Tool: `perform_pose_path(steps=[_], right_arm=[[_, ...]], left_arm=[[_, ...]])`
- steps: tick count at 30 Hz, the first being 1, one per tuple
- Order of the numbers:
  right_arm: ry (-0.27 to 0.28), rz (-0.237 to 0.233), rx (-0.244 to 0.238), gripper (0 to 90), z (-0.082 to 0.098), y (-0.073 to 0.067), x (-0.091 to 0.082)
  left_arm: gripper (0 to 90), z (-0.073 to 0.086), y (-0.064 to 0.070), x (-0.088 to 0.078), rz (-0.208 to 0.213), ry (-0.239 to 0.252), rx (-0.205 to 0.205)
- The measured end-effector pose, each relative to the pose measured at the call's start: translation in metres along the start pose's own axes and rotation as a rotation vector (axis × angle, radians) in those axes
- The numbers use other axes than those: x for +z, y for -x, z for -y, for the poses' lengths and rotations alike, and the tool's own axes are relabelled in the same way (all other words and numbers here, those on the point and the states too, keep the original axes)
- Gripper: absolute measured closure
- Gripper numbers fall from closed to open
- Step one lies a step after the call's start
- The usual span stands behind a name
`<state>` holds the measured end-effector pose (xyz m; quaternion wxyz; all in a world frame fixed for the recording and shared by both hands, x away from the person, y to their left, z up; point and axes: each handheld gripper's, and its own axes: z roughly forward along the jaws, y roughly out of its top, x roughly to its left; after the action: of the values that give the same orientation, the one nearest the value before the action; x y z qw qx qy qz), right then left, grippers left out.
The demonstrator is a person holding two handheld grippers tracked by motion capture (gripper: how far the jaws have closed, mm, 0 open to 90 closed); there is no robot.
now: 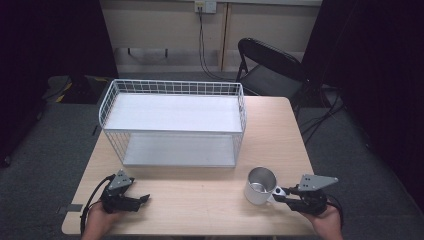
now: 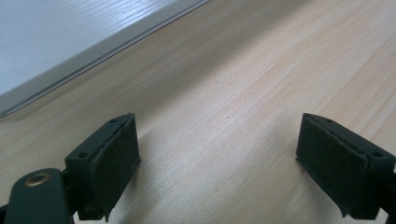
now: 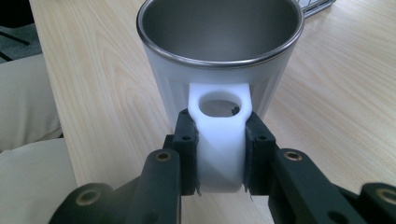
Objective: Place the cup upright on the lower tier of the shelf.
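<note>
A pale wood-grain tabletop [image 1: 200, 200], rectangular with rounded corners, carries a white wire rack [image 1: 172, 122] of two flat shelves inside a gridded rim, standing well ahead of both sets of jaws. Beyond the table, a black folding chair [image 1: 270, 65] waits against a dim wall.

Just ahead of the right gripper [image 1: 280, 192] stands the mug [image 1: 260, 186], upright on the tabletop, a smooth white cylinder with a brushed-metal lining and a bright steel lip. In the right gripper view its flat white handle [image 3: 220, 140], pierced by a round hole, sits squarely between the black jaws, which are closed on it from both sides, pads pressed to the plastic.

The left gripper [image 1: 135, 200] lies low near the table's front-left corner, well apart from the mug. Its jaws stand wide apart with nothing between them but bare wood; the left gripper view shows their matte, slightly ragged rubber pads [image 2: 116, 158] and, ahead and to the left of them, the edge of the rack's lower shelf [image 2: 70, 42].

The work appears to be at an early stage: the grasp on the handle looks made, while the mug seems not yet lifted and both shelves are bare. What likely remains is the carry forward and the placing of the mug in the rack.
</note>
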<state>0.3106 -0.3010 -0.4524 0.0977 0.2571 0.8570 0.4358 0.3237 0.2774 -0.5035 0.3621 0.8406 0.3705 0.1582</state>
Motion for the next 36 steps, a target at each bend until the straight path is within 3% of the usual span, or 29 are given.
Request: perform_pose_path(steps=[8,16,36], right_arm=[[0.012,0.005,0.004,71.3,-0.001,0.000,0.000],[0.037,-0.001,0.008,71.4,-0.014,0.000,0.000],[0.034,-0.048,-0.011,71.4,-0.043,-0.004,0.019]], left_arm=[[12.6,0.000,0.000,0.000,0.000,0.000,0.000],[12.5,0.000,0.000,0.000,0.000,0.000,0.000],[10.6,0.000,0.001,0.001,0.015,-0.002,-0.009]])
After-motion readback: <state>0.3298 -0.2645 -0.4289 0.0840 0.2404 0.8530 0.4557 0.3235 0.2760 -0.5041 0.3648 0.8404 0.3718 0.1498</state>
